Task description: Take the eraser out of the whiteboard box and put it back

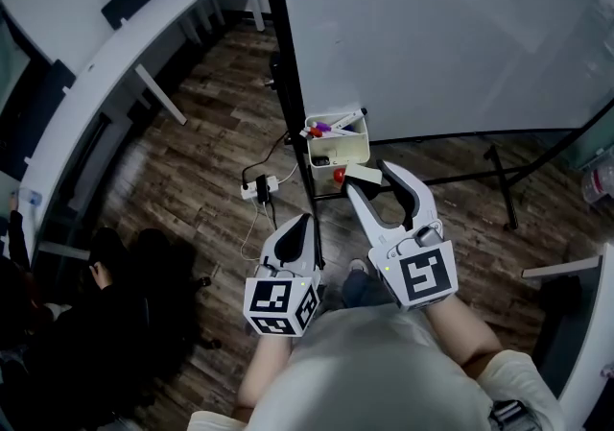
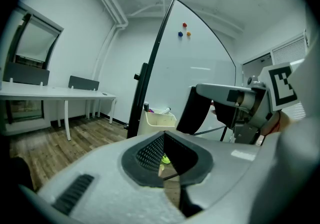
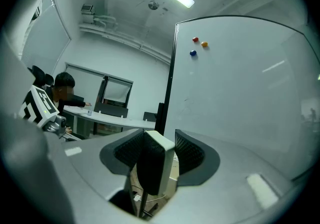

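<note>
A cream whiteboard box [image 1: 338,146] hangs on the black frame at the lower left corner of the whiteboard [image 1: 451,26], with markers [image 1: 321,129] in it. My right gripper [image 1: 369,179] is shut on the eraser [image 1: 362,176], white-backed with dark felt, and holds it in the air just below and in front of the box. In the right gripper view the eraser [image 3: 154,160] stands upright between the pads. My left gripper [image 1: 299,225] is shut and empty, lower left of the box. The left gripper view shows the box [image 2: 157,120] ahead and the eraser [image 2: 196,111] to its right.
The whiteboard stand's black legs [image 1: 499,175] spread over the wooden floor. A white power strip [image 1: 257,189] with cables lies left of the box. A long white desk [image 1: 125,45] runs along the left wall. A person in dark clothes [image 1: 96,275] sits at lower left.
</note>
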A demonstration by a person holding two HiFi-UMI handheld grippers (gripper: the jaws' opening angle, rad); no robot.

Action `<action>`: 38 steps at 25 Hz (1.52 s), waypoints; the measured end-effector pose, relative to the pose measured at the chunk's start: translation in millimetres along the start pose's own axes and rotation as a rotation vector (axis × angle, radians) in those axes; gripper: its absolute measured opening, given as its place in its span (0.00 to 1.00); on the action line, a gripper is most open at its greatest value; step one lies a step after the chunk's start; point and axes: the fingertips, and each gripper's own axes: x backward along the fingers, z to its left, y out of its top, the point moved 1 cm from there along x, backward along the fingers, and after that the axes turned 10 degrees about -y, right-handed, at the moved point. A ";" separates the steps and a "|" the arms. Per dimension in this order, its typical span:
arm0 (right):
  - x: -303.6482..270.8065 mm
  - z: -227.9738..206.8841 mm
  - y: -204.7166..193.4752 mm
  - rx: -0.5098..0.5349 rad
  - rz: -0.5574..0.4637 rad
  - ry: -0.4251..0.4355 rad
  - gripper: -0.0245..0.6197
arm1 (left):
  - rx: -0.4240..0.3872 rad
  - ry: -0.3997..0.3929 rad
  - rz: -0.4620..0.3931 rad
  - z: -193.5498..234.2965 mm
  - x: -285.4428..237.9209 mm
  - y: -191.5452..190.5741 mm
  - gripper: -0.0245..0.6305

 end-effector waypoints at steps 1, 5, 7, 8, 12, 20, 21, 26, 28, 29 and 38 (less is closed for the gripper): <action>3.0 1.6 0.3 -0.001 0.001 0.001 0.35 | 0.000 0.000 -0.001 -1.6 2.4 -0.5 0.04; 15.2 6.7 2.6 -0.007 0.001 0.000 0.35 | -0.002 -0.001 -0.002 -8.6 11.2 -2.6 0.04; 21.0 8.5 3.7 -0.007 0.000 -0.001 0.35 | -0.003 -0.003 -0.002 -12.2 15.2 -3.5 0.04; 23.7 9.6 4.0 -0.008 0.000 -0.002 0.35 | -0.003 -0.004 -0.002 -13.9 17.1 -4.0 0.04; 35.0 13.4 3.5 -0.008 0.001 -0.005 0.35 | -0.008 -0.010 0.000 -19.6 23.2 -8.1 0.04; 50.8 19.1 4.4 -0.011 0.008 -0.013 0.35 | -0.017 -0.021 0.006 -27.4 32.8 -10.9 0.04; 51.9 19.8 4.2 -0.010 0.007 -0.012 0.35 | -0.018 -0.023 0.006 -28.0 33.3 -10.8 0.04; 54.5 21.2 3.2 -0.014 0.010 -0.011 0.35 | -0.037 -0.024 0.006 -30.1 34.7 -10.0 0.04; 55.4 20.0 2.4 -0.015 0.027 -0.017 0.35 | -0.039 -0.029 0.003 -31.3 35.1 -9.4 0.04; 55.8 19.5 2.3 -0.014 0.032 -0.019 0.35 | -0.035 -0.033 0.002 -31.8 35.1 -9.3 0.04; 53.9 17.9 2.3 -0.020 0.016 -0.017 0.35 | -0.036 -0.026 0.006 -30.0 31.4 -9.2 0.04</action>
